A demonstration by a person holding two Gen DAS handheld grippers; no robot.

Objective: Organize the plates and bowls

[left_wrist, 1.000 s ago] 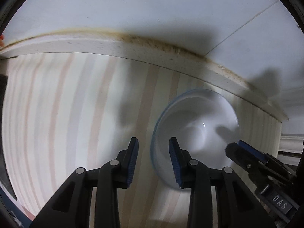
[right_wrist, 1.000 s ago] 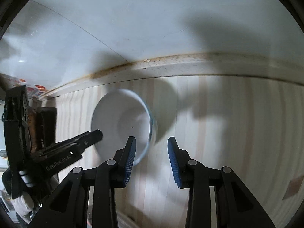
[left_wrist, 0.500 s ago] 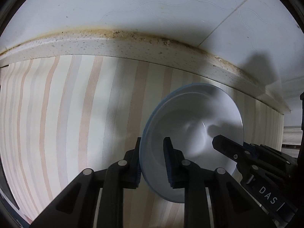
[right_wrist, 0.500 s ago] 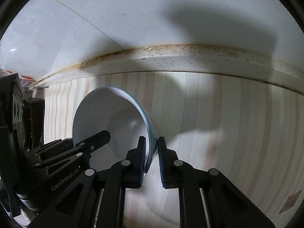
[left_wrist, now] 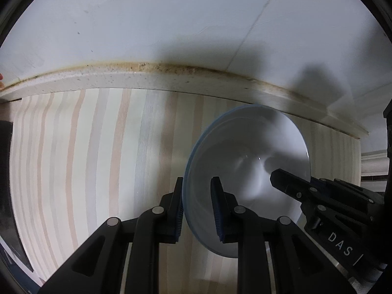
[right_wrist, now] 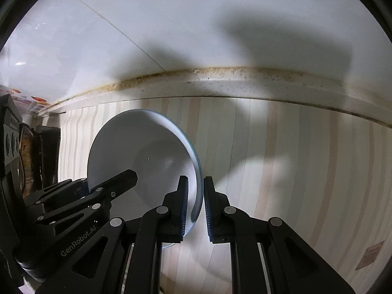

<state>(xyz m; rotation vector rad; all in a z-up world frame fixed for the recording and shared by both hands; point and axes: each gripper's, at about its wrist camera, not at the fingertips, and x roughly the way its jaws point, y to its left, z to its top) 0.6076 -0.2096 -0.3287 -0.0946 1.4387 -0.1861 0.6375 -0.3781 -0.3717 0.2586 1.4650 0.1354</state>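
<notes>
A white bowl with a pale blue rim [left_wrist: 247, 161] is held between both grippers over a striped wooden counter [left_wrist: 98, 161]. My left gripper [left_wrist: 197, 208] is shut on the bowl's left rim, one finger outside and one inside. My right gripper [right_wrist: 196, 205] is shut on the bowl's right rim [right_wrist: 198, 183] in the same way. The right gripper shows at the lower right of the left wrist view [left_wrist: 318, 196], and the left gripper at the lower left of the right wrist view [right_wrist: 98, 193]. The bowl [right_wrist: 142, 156] is empty inside.
A stained speckled backsplash ledge [left_wrist: 171, 78] runs along the back of the counter under a white tiled wall [right_wrist: 196, 24]. Dark objects [right_wrist: 36, 156] stand at the counter's far left in the right wrist view.
A second ago both grippers were open beside the bowl's rim. Both have closed on the rim, and the bowl now looks slightly raised and farther from the wall.
</notes>
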